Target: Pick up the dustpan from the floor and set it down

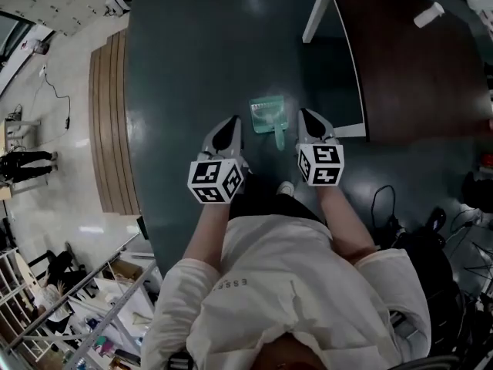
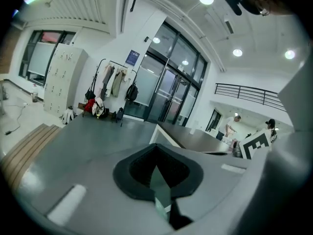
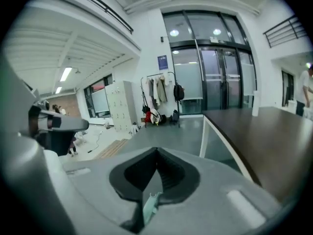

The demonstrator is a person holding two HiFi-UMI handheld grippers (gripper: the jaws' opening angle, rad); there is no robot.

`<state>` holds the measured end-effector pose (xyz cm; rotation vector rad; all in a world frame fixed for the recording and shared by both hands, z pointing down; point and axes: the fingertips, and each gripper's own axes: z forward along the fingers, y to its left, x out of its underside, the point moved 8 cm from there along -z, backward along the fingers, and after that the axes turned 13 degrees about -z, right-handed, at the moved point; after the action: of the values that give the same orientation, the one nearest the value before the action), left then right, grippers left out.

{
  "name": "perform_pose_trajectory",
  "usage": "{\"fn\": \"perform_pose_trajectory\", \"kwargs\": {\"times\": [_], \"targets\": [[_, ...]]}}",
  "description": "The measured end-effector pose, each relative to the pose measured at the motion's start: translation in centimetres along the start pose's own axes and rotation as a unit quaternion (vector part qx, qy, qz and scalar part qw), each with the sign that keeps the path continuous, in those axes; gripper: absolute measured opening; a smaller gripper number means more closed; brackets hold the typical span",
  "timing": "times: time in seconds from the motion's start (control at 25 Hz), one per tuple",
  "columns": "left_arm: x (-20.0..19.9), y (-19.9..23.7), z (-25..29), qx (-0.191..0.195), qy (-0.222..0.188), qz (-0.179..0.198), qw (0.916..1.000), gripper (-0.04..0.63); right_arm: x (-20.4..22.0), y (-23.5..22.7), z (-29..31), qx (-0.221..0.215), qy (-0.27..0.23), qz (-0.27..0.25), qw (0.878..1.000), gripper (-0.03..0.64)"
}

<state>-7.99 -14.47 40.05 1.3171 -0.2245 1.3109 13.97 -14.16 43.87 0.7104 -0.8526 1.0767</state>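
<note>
A pale green dustpan (image 1: 267, 114) lies on the dark grey floor, handle toward me. It sits between and below my two raised grippers, touching neither. My left gripper (image 1: 231, 122) hangs to its left and my right gripper (image 1: 306, 115) to its right, both with jaws closed and nothing in them. In the left gripper view the jaws (image 2: 156, 147) meet at the tip, and a sliver of the dustpan (image 2: 162, 205) shows far below through the gap. The right gripper view shows the same: tips (image 3: 156, 151) together, a bit of green dustpan (image 3: 149, 207) beneath.
A brown-topped table with a white frame (image 1: 400, 68) stands just right of the dustpan. A strip of wooden flooring (image 1: 115, 122) runs along the left. Cables (image 1: 385, 206) lie on the floor at the right. My shoe (image 1: 285, 189) is behind the dustpan.
</note>
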Motion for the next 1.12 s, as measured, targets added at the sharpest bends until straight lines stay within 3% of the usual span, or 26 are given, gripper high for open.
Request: {"fn": "perform_pose_trajectory", "kwargs": {"times": [0.16, 0.36, 0.48, 0.64, 0.92, 1.12], "targets": [[-1.0, -5.0, -1.7, 0.028, -0.046, 0.032, 0.998, 0.015, -2.0, -2.1, -4.5, -0.022, -0.052, -0.061, 0.997, -0.008], [0.9, -8.3, -5.9, 0.029, -0.079, 0.08, 0.9932, 0.015, -2.1, -1.0, -10.0, -0.042, -0.111, -0.076, 0.99, -0.008], [3.0, -9.1, -6.9, 0.033, -0.076, 0.096, 0.9919, 0.015, -1.9, -0.2, -11.9, -0.055, -0.129, -0.081, 0.987, -0.008], [5.0, -9.8, -8.9, 0.049, -0.055, 0.097, 0.9925, 0.011, -1.5, 1.3, -14.5, -0.069, -0.137, -0.085, 0.985, -0.008], [7.8, -11.4, -13.3, 0.059, -0.072, 0.098, 0.9908, 0.011, 0.9, 2.7, -18.4, -0.074, -0.143, -0.09, 0.983, -0.008], [10.4, -11.3, -19.6, 0.062, -0.087, 0.082, 0.9909, 0.011, 2.9, 6.0, -22.6, -0.069, -0.134, -0.076, 0.986, -0.008]]}}
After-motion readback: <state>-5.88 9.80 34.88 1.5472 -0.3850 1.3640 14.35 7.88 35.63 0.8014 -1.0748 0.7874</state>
